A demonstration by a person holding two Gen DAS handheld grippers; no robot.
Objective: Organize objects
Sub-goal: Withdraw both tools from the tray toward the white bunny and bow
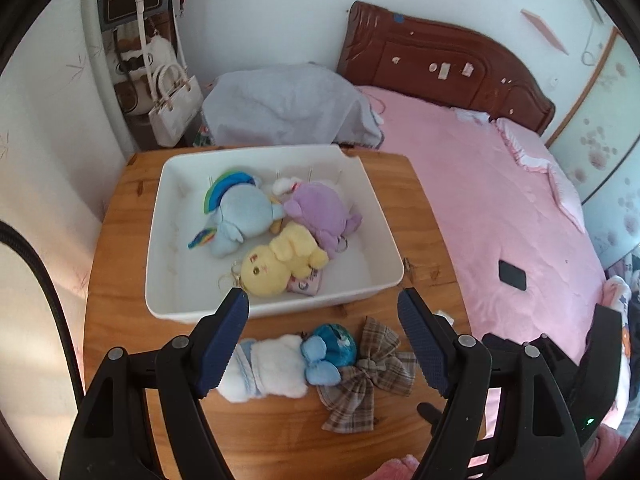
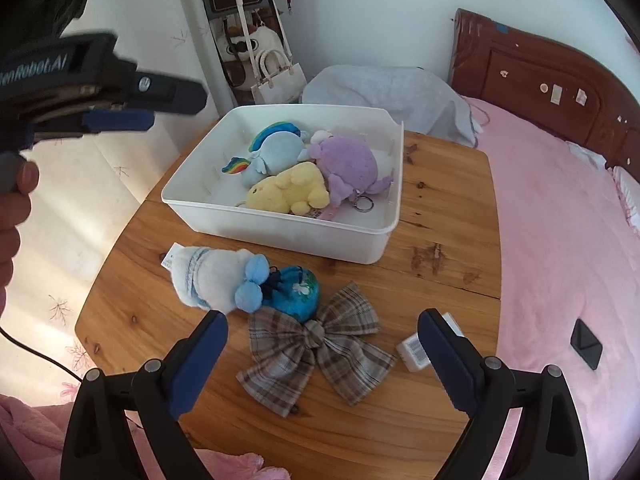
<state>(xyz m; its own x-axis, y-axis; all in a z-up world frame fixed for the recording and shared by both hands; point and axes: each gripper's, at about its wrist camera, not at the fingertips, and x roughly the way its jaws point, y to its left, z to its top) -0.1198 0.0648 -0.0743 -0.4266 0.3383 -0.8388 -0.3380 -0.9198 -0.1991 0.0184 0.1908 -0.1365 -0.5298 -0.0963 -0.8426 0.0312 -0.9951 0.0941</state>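
Bare worktop [image 2: 440, 208] lay right of the white bin [image 2: 280, 232]; the bin's left half [image 1: 176, 240] held no toys; a white plush [image 2: 212, 280], blue ball [image 2: 298, 292] and plaid bow [image 2: 316, 356] crowded the front edge, beside a small box [image 2: 416, 354].

The left gripper [image 2: 120, 120] body bears partly cut-off white lettering reading "enRobot.AI".

Bright, soft daylight throughout (fisheye bending and dark vignette at edges), slightly hazy.

a home bedroom — pink-covered bed [image 1: 500, 184] with carved wooden headboard [image 1: 440, 60], handbags [image 1: 176, 104] hanging by the wall.
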